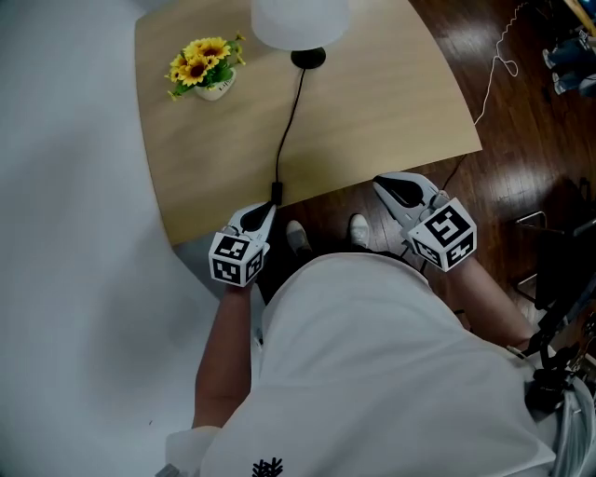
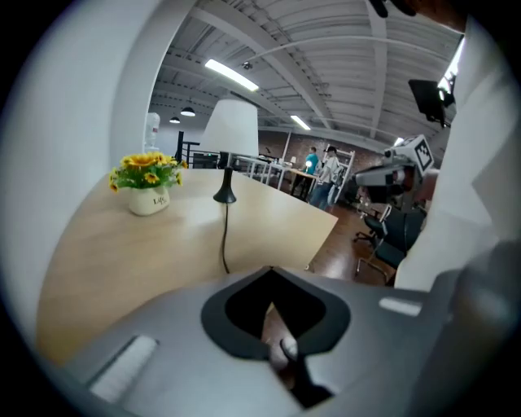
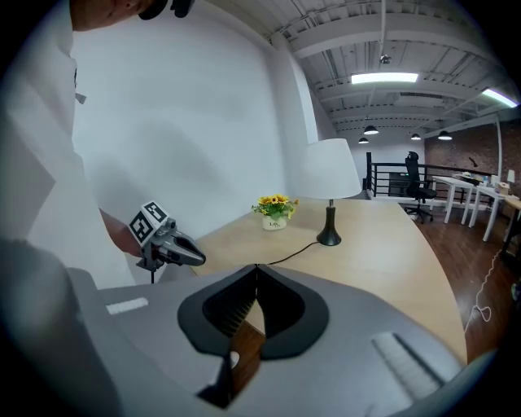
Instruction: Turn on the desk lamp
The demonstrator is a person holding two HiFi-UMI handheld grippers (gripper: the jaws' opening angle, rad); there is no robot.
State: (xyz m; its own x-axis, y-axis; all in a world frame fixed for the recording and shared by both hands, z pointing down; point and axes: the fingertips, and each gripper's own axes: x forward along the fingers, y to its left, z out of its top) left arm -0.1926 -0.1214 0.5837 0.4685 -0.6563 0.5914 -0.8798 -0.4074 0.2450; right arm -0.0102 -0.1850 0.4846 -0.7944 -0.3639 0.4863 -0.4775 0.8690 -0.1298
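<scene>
Lamp (image 1: 300,20) upright, cord (image 1: 291,121) twd desk (image 1: 391,102) edge

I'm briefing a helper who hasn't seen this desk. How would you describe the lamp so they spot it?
Start at the light wooden desk. At its far edge stands the desk lamp, right of the sunflower pot. It alone has a white shade, a black base and a black cord.

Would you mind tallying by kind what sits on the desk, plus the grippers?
Desk lamp: 1
Pot of yellow flowers: 1
Grippers: 2, the left gripper and the right gripper
Total: 4
</scene>
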